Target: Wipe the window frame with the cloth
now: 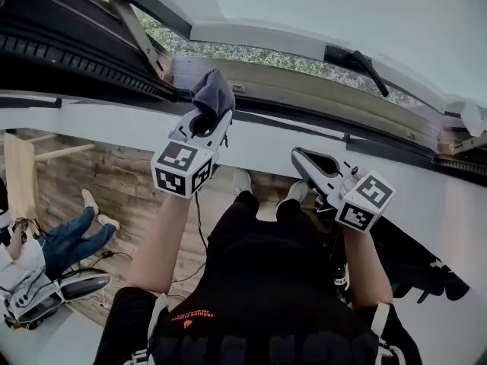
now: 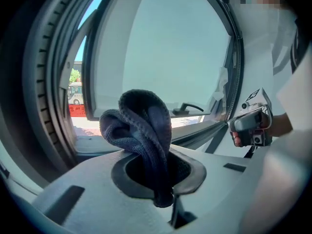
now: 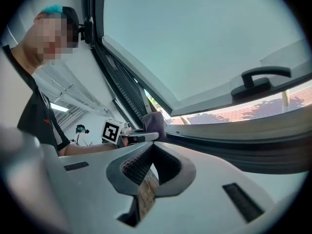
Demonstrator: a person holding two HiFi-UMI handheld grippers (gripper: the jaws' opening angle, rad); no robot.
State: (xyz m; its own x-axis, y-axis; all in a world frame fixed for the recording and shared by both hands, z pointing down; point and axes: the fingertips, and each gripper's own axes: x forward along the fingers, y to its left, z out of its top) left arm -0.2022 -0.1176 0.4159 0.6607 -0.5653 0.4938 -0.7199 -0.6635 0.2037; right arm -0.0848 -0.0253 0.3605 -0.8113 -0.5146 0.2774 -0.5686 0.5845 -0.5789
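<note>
A dark blue-grey cloth [image 1: 214, 93] bulges out of my left gripper [image 1: 204, 125], which is shut on it. It is raised to the left part of the window frame's lower dark rail [image 1: 304, 122]; whether it touches is unclear. In the left gripper view the cloth [image 2: 141, 130] is bunched in the left gripper [image 2: 163, 179], with the frame [image 2: 207, 130] beyond. My right gripper [image 1: 308, 162] hangs lower and to the right, below the sill, shut and holding nothing. The right gripper view shows the right gripper [image 3: 148, 172], the cloth [image 3: 155, 123] and the frame [image 3: 234, 143].
The window sash stands swung open, with a black handle [image 1: 358, 61]. A white wall [image 1: 266, 149] runs below the sill. A wooden floor [image 1: 122, 181] lies beneath, with a wooden board [image 1: 19, 173] at the left. A person in jeans [image 1: 68, 238] sits at the lower left.
</note>
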